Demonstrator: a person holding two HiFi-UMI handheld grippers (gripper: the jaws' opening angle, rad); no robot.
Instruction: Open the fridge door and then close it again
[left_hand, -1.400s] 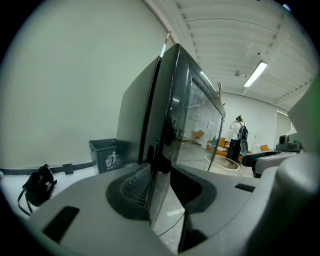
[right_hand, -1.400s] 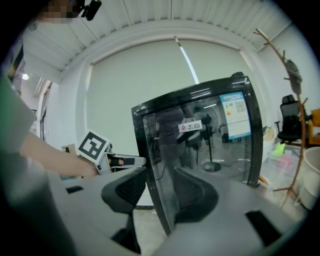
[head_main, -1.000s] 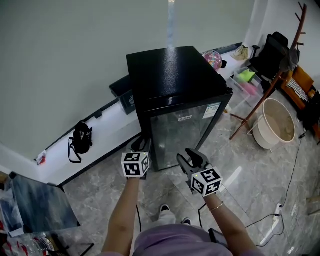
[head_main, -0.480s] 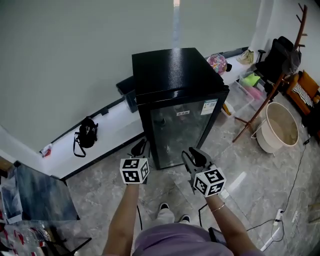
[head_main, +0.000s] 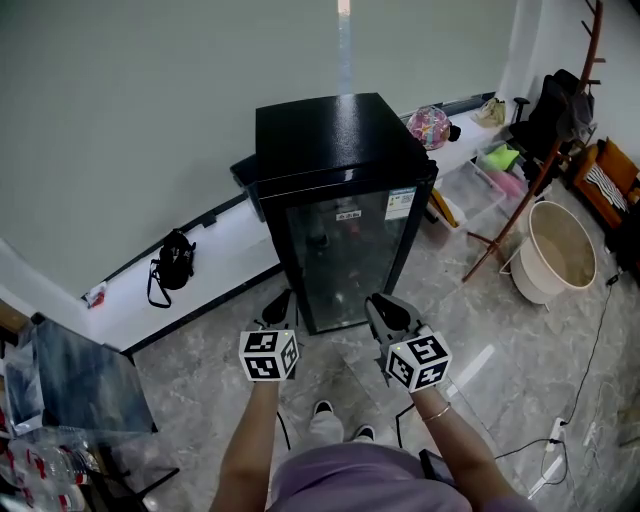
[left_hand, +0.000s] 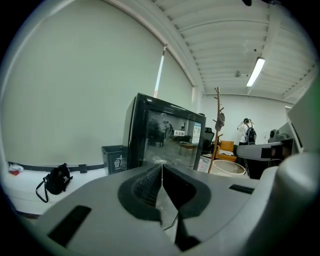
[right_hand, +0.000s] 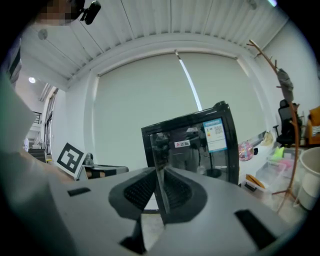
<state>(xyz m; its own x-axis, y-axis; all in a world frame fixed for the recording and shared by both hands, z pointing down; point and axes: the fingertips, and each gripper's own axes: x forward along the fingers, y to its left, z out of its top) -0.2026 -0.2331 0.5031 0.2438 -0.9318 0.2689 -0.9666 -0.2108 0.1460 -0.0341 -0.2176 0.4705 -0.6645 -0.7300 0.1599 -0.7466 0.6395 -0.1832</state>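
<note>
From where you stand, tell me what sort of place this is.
Probably an office or workroom: a swivel chair and a coat rack stand near the glass-door fridge, and a strip light runs along the panelled ceiling.

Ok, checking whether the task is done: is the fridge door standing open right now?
No, in the head view the glass door sits flush against the fridge, with no gap showing.

Looks like a grey, shiny floor (head_main: 200, 380). Holds up a black fridge (head_main: 335, 150) at 12 o'clock, a wooden coat stand (head_main: 540, 160) at 2, a big pale tub (head_main: 555, 250) at 3, a white plug strip (head_main: 556, 430) at 4.
</note>
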